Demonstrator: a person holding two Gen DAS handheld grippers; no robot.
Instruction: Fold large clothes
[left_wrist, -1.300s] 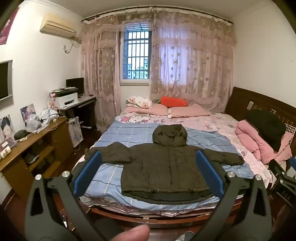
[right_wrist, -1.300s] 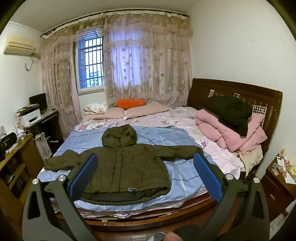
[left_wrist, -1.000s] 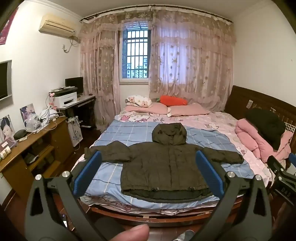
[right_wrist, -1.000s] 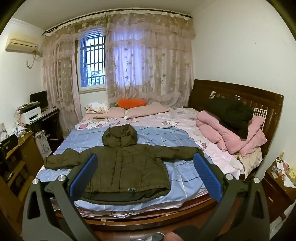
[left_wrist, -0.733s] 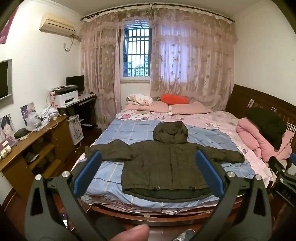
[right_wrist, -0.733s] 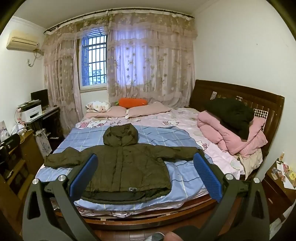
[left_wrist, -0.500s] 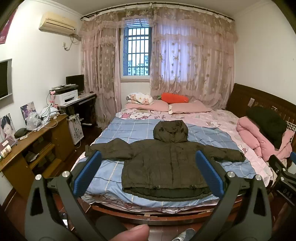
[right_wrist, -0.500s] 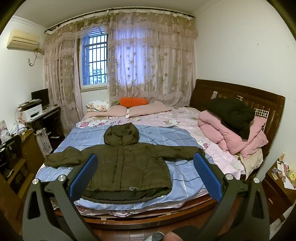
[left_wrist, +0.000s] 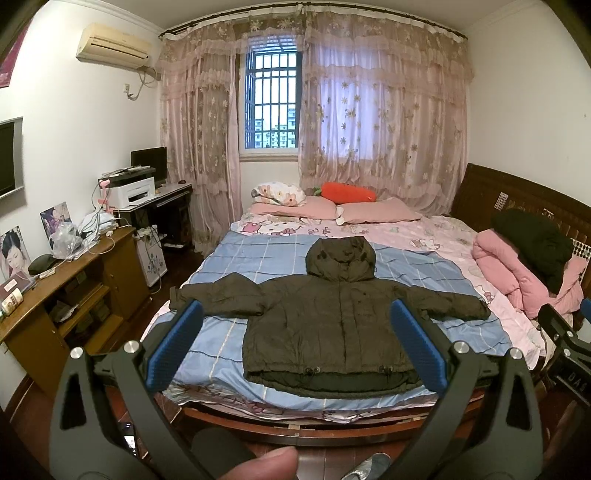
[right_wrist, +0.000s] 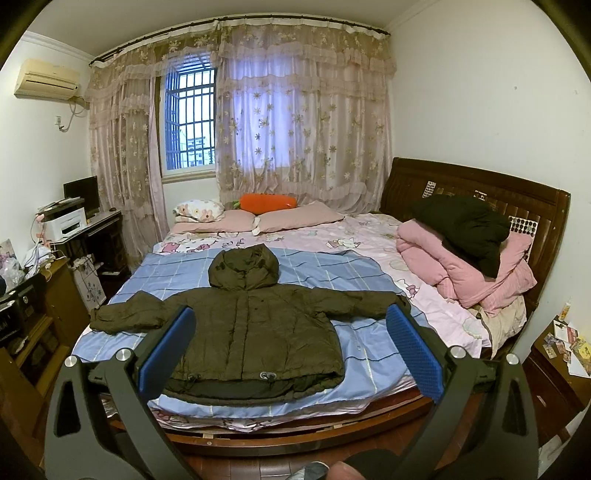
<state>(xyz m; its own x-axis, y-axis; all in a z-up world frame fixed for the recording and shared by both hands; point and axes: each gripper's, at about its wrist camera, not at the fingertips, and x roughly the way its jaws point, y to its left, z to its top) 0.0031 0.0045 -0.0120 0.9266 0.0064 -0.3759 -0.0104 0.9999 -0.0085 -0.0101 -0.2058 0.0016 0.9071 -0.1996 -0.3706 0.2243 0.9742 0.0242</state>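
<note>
A wide wooden bed (left_wrist: 332, 430) with a dark carved headboard (right_wrist: 480, 192) fills the room, covered by a pink cartoon-print sheet (right_wrist: 332, 236) and, over its near half, a smooth blue checked sheet (left_wrist: 229, 339). Flat on that blue sheet lies the olive-green hooded padded jacket (left_wrist: 332, 325), front up, both sleeves spread sideways, the puffy hood (right_wrist: 243, 267) toward the pillows, the drawcord hem nearest the bed's foot edge. A bunched pink quilt (right_wrist: 454, 262) sits by the headboard with a dark garment (right_wrist: 469, 225) heaped on top. The left gripper (left_wrist: 295, 347) is spread wide, its ribbed blue pads (left_wrist: 173, 347) holding nothing, short of the bed. The right gripper (right_wrist: 291, 350) is equally wide and empty, touching nothing.
</note>
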